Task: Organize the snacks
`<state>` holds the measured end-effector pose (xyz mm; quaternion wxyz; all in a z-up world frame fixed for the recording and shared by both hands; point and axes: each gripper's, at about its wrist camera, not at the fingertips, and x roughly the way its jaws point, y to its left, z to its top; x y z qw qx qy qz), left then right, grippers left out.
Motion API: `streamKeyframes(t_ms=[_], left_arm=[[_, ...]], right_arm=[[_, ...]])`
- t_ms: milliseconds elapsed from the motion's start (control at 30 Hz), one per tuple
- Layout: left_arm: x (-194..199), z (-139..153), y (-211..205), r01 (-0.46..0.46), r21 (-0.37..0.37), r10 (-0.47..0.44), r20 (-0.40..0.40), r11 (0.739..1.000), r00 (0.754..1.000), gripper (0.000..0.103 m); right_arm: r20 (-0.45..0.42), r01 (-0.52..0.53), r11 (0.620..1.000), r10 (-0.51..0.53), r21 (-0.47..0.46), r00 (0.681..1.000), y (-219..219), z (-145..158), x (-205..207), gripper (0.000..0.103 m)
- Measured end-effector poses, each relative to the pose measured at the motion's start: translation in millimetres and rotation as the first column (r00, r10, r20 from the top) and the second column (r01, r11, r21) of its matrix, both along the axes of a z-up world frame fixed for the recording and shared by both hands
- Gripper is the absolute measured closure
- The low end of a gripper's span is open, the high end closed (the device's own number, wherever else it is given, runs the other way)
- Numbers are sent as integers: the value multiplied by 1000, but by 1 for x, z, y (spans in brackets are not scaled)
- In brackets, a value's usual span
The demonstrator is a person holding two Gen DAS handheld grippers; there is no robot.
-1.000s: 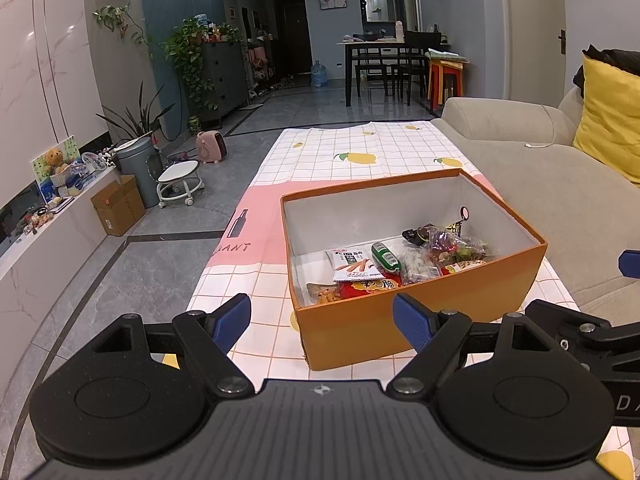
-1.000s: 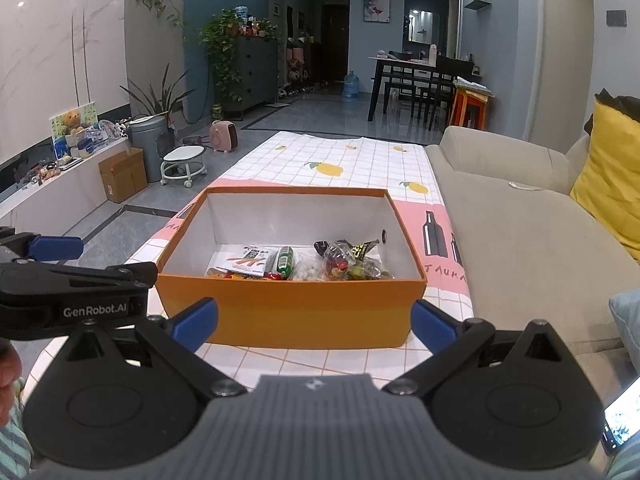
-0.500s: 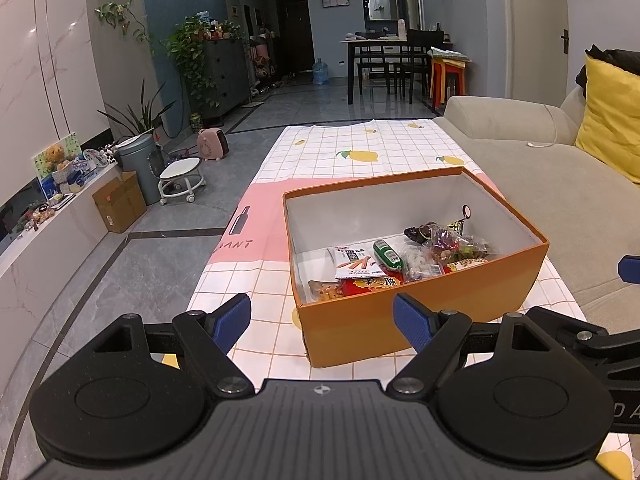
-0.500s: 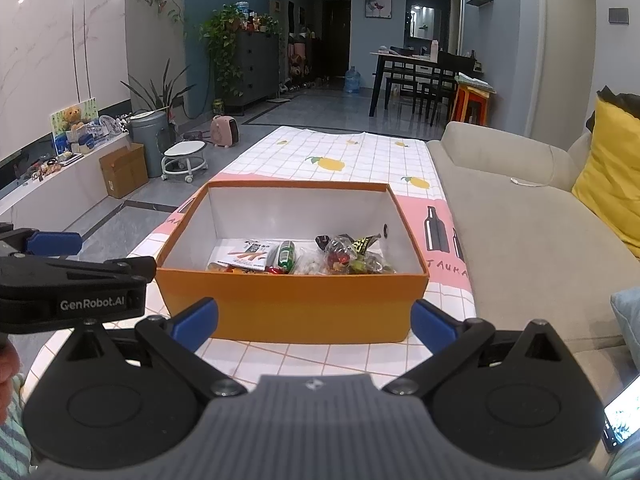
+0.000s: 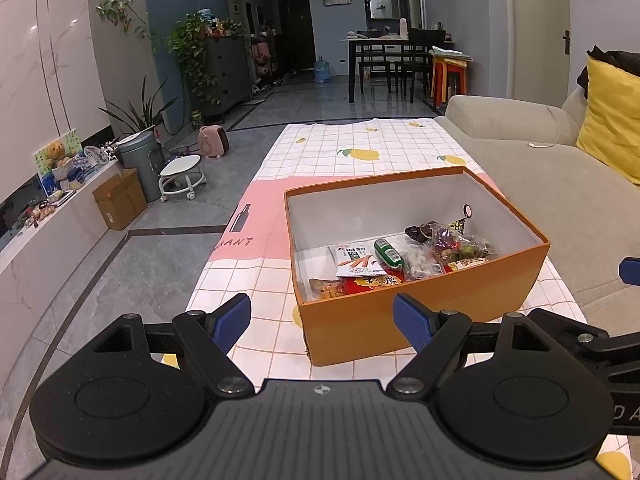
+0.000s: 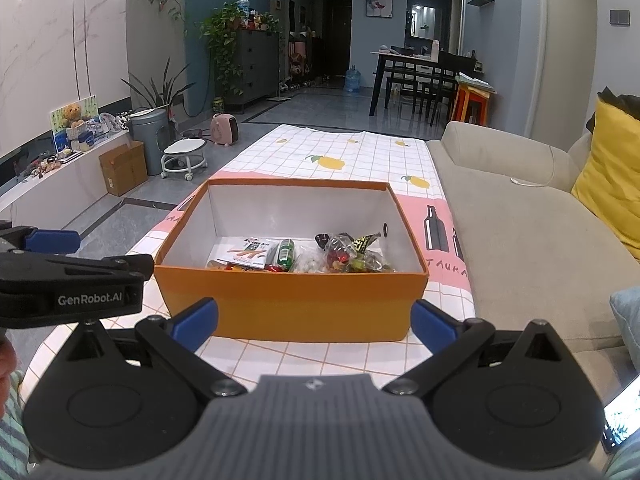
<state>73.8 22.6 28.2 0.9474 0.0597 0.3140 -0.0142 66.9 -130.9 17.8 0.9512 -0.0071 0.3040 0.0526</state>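
- Left gripper (image 5: 322,322) held low before the near corner of the orange box (image 5: 424,312); blue fingertips (image 5: 232,320) spread wide, nothing between them; clear of the box.
- Right gripper (image 6: 314,322) held level before the box's long near wall (image 6: 288,304); blue pads (image 6: 194,322) wide apart, empty; not touching the cardboard.
- Orange box standing open on the checked tablecloth (image 5: 360,152) with lemon and bottle prints; white inside, lid off.
- Snacks gathered along the near part of the box floor: a white packet with orange sticks printed (image 5: 352,260); a green wrapped piece (image 5: 387,254) just beside it; a clear bag of pale bits (image 5: 418,262); a clear bag of mixed dark and red sweets (image 5: 452,240) toward the right wall; a red-and-yellow packet (image 5: 372,282) and an orange snack pack (image 5: 326,290) against the near wall.
- Same heap seen from the right wrist: white packet (image 6: 250,252), green piece (image 6: 286,254), mixed sweets bag (image 6: 348,256); far half of the floor bare.
- Beige sofa (image 6: 520,216) just beside the table on the right; yellow cushion (image 6: 612,168) at its back.
- Body of the left gripper showing at the left edge of the right wrist view (image 6: 72,284), marked GenRobot.AI.
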Motion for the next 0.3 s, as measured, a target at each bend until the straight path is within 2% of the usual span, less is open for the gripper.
streamKeyframes(t_ms=[300], left_arm=[[1,2,-4,5,0,-5,5,1000,1000,9]], right_arm=[[-1,-1,1000,1,-1,1000,0,0,1,4]])
